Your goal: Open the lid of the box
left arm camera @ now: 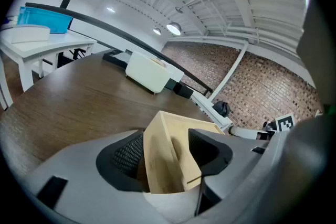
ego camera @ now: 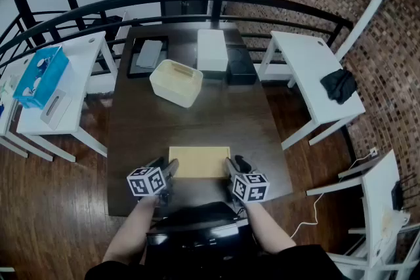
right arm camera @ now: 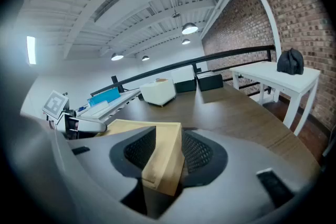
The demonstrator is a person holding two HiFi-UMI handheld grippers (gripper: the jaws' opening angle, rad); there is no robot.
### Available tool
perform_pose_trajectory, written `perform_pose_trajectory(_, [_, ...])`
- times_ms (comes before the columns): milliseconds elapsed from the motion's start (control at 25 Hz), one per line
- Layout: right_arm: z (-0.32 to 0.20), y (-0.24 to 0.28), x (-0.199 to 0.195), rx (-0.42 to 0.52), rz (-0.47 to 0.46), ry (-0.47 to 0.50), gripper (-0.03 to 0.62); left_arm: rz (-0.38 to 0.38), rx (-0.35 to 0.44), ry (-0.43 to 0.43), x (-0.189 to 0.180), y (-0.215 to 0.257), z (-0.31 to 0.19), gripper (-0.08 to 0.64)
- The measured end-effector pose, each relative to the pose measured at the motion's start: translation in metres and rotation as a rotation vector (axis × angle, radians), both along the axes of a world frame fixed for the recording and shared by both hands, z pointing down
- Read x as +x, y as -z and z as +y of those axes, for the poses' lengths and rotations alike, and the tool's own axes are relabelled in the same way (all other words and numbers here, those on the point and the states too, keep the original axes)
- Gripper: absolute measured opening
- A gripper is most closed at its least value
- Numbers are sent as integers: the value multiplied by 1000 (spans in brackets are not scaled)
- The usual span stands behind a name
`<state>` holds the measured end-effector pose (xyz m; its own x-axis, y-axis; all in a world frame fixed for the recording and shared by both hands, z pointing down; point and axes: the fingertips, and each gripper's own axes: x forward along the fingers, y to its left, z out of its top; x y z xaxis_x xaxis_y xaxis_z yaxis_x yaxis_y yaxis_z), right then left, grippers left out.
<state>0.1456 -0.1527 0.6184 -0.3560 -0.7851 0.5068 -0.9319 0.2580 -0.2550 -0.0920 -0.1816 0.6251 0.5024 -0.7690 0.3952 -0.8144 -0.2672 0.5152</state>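
Note:
A flat light-wood box (ego camera: 199,162) lies near the front edge of the dark wooden table (ego camera: 197,121), its lid down. My left gripper (ego camera: 172,170) is at the box's near left corner and my right gripper (ego camera: 230,167) at its near right corner. In the left gripper view the box corner (left arm camera: 157,160) fills the space between the jaws of the left gripper (left arm camera: 167,150), and the pads lie against it. In the right gripper view the other box corner (right arm camera: 167,157) is wedged between the mesh pads of the right gripper (right arm camera: 164,152). Each gripper shows as the other's marker cube.
Farther back on the table stand a cream bin (ego camera: 176,82), a white box (ego camera: 212,49), a black box (ego camera: 240,66) and a dark tray (ego camera: 148,54). White side tables flank it: the left one (ego camera: 85,49) holds a blue carton (ego camera: 41,75), the right one (ego camera: 308,69) a black cloth (ego camera: 339,84).

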Motion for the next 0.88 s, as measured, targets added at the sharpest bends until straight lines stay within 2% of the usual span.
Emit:
perform_pose_trajectory(160, [1,-18,-3,-40,12,21,156,-3,-32,-22,10,-13,5,264])
perform_pose_trajectory(320, [2,-26,-2,-66,6,17,156,67,-67,-25,8,-17,6,246])
perform_pose_trajectory(440, [1,-28,-1,-72,-4,15,149,118,-72,-33,4,-13,7,156])
perform_pose_trajectory(480, [1,-28,0,-68,-8,13,127,128,-74,-30,1,-12,7,135])
perform_pose_trajectory(560, [1,-26,-1,-60,-13,10,83,160,-82,-1,-8,-10,6,130])
perform_pose_trajectory(680, [1,-26,-2,-56,-29,11,77,226,-92,90,-35,-8,5,112])
perform_pose_trajectory(880, [2,-27,2,-52,-61,-2,77,232,-73,170,-77,-7,7,101])
